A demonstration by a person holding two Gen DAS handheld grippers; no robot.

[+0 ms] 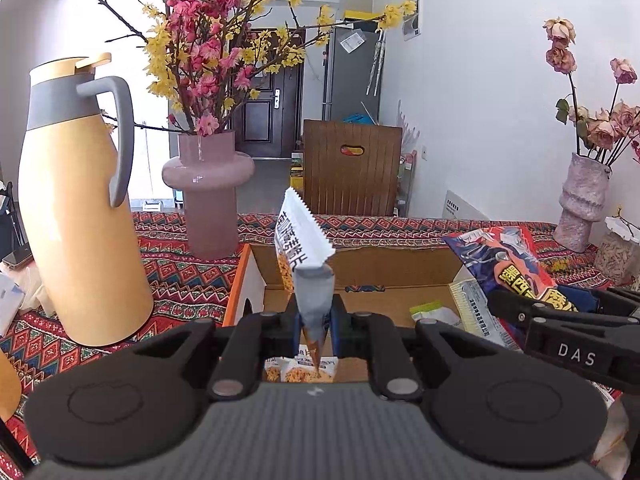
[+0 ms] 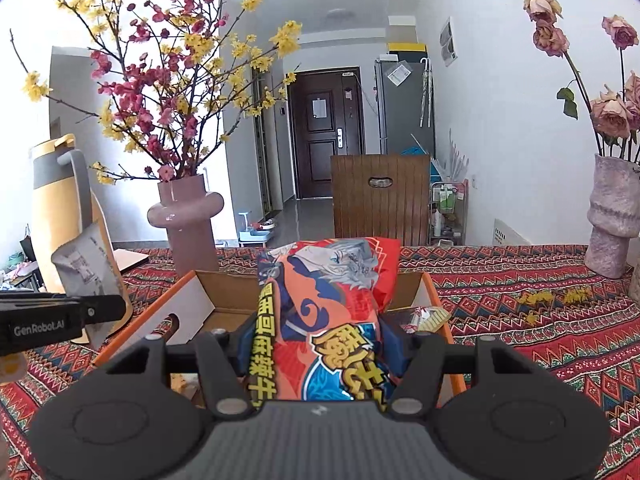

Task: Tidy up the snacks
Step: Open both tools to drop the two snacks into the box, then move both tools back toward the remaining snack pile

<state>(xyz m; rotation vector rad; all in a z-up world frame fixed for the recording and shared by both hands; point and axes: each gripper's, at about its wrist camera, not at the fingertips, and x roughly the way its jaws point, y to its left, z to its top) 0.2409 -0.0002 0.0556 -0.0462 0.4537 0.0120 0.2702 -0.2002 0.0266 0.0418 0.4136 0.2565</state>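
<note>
A yellow jug [image 1: 80, 208] with a grey handle is standing at nine o'clock on a counter [image 1: 180, 276] covered by a red patterned cloth. Just right of it, a pink vase [image 1: 208, 192] is holding red and yellow blossom branches.

At the centre of the left wrist view, the left gripper [image 1: 316, 328] is pinching a small snack packet [image 1: 304, 256], its fingers [image 1: 298, 326] pressed together on the crumpled lower end. The packet is white and grey with dark lettering, a picture of golden food and a zigzag top edge, and it is sticking up toward twelve o'clock above an open cardboard box [image 1: 360, 276] with an orange rim. More small packets are lying inside the box.

At three o'clock, the right gripper [image 2: 316, 344] is clamping a larger snack bag [image 2: 332, 304], its fingers spread around the bag's width. This bag is glossy orange-red and blue, with a white-haired cartoon figure and bold yellow characters, and it is hovering over the same box.

At the far right, a pale textured vase [image 2: 614, 220] of dried roses is standing on the counter.
</note>
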